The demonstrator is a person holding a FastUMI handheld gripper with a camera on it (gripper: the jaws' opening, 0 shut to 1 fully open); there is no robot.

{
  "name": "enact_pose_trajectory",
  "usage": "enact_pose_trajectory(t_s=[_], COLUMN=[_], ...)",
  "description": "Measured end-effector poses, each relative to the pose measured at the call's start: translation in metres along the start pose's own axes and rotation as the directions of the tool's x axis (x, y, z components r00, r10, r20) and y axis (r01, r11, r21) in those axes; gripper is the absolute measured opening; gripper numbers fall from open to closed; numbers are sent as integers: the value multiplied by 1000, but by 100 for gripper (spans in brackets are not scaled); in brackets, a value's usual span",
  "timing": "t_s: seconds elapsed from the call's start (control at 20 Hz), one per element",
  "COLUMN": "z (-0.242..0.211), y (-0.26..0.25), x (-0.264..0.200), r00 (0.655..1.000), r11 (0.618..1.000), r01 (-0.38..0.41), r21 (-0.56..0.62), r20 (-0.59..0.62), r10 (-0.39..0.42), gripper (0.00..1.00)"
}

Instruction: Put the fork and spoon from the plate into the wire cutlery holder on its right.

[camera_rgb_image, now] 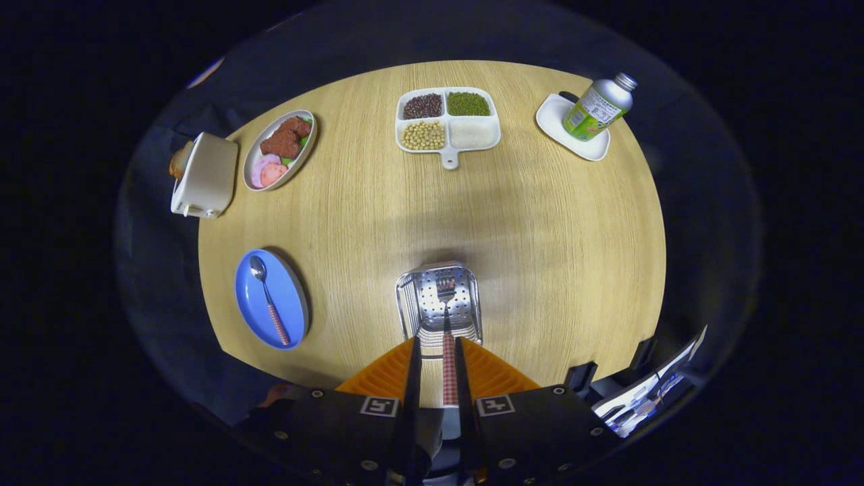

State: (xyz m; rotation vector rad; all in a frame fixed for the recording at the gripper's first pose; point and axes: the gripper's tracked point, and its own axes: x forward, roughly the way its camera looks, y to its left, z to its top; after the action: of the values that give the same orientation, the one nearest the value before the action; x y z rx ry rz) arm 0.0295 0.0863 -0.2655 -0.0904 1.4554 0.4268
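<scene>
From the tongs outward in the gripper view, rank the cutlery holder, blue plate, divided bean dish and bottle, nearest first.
The tongs are shut on the fork.
1. Cutlery holder, just ahead, under the fork's head.
2. Blue plate, off to the left, spoon on it.
3. Divided bean dish, far, straight ahead.
4. Bottle, farthest, ahead to the right.

Staged dining booth: wooden table point(540, 223), food dishes point(279, 148), black cloth wall.
</scene>
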Motion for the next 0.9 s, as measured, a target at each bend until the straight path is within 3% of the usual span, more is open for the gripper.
enact_pose_trajectory(t_s=[0.15,0.2,0.4,0.6,0.9], z=[-4,-6,-12,-23,-45], y=[29,41,99,158,224], x=[-9,-11,-13,5,45], r00=[998,997,989,985,987], r11=[999,998,990,977,958], r01=[-44,-61,-117,-149,-149], r21=[-3,-13,-77,-153,-245], r20=[36,48,76,69,24], r10=[44,61,123,161,160], gripper=[38,47,68,76,79])
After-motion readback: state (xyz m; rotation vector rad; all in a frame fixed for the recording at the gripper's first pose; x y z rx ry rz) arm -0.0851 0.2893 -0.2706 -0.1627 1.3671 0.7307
